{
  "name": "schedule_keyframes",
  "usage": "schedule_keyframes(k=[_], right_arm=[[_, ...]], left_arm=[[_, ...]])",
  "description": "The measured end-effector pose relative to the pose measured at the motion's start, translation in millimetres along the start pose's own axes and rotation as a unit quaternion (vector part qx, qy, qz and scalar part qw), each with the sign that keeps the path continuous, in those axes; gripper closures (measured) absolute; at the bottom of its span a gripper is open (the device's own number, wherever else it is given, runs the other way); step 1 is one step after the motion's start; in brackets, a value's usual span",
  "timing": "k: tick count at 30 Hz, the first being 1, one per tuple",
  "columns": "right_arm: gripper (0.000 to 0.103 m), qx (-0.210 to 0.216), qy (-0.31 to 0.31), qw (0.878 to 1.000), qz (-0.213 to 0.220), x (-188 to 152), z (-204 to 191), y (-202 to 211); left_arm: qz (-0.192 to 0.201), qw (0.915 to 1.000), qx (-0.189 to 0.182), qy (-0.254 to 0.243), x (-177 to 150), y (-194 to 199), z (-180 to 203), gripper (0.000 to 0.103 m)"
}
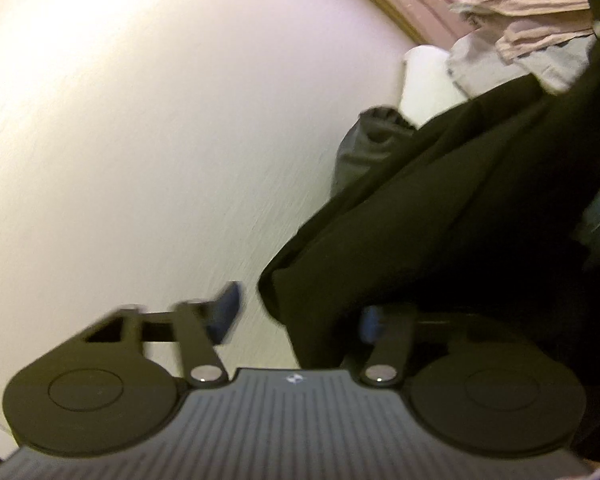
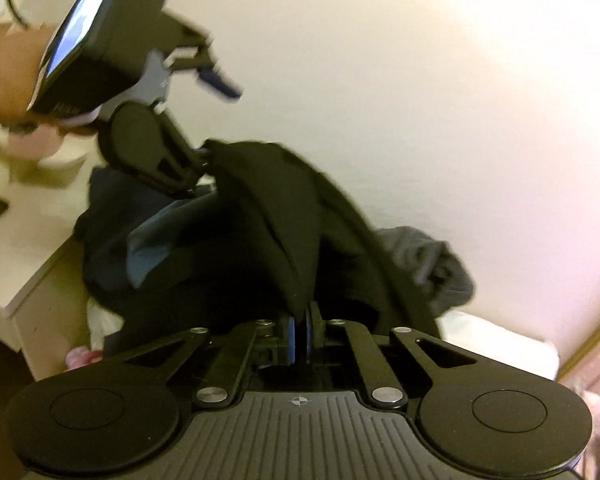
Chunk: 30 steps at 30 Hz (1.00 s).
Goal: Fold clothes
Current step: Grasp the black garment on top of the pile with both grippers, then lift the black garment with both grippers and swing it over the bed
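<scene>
left gripper (image 1: 300, 312) spread, black garment (image 1: 440, 208) between

I see a pale, cream-white surface (image 1: 160, 128) edged in wood at its far side, with a crumpled grey garment (image 1: 364, 152) and folded white cloth (image 1: 428, 80) lying on it, and pink-and-grey clothes (image 1: 532, 24) stacked beyond.

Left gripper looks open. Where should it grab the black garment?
Take the black garment at its near hanging edge, just ahead of the left gripper, coming straight forward. That edge already sits between the open fingers, while the right gripper pinches another fold.
</scene>
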State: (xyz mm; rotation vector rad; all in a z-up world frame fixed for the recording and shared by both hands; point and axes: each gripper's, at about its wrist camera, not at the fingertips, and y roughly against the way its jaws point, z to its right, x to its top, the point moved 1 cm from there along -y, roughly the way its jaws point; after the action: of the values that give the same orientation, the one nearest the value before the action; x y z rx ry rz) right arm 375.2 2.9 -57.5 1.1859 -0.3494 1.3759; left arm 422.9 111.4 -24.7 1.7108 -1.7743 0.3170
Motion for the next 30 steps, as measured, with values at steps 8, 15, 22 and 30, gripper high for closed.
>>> schedule_keyframes(k=[8, 15, 22, 30], right_arm=[[0.101, -0.088, -0.048, 0.995, 0.016, -19, 41, 91], [0.101, -0.19, -0.115, 0.975, -0.003, -77, 71, 230], [0.101, -0.263, -0.172, 0.946, -0.075, -187, 49, 408], [0.101, -0.326, -0.264, 0.884, -0.207, -316, -7, 608]], left_arm=[[0.099, 0.9946, -0.031, -0.005, 76, 65, 19, 0.098], [0.191, 0.973, -0.118, -0.055, 169, 154, 83, 0.099], [0.225, 0.9352, -0.262, -0.078, 221, 281, 213, 0.098], [0.243, 0.8471, -0.457, -0.122, 244, 424, 377, 0.099]])
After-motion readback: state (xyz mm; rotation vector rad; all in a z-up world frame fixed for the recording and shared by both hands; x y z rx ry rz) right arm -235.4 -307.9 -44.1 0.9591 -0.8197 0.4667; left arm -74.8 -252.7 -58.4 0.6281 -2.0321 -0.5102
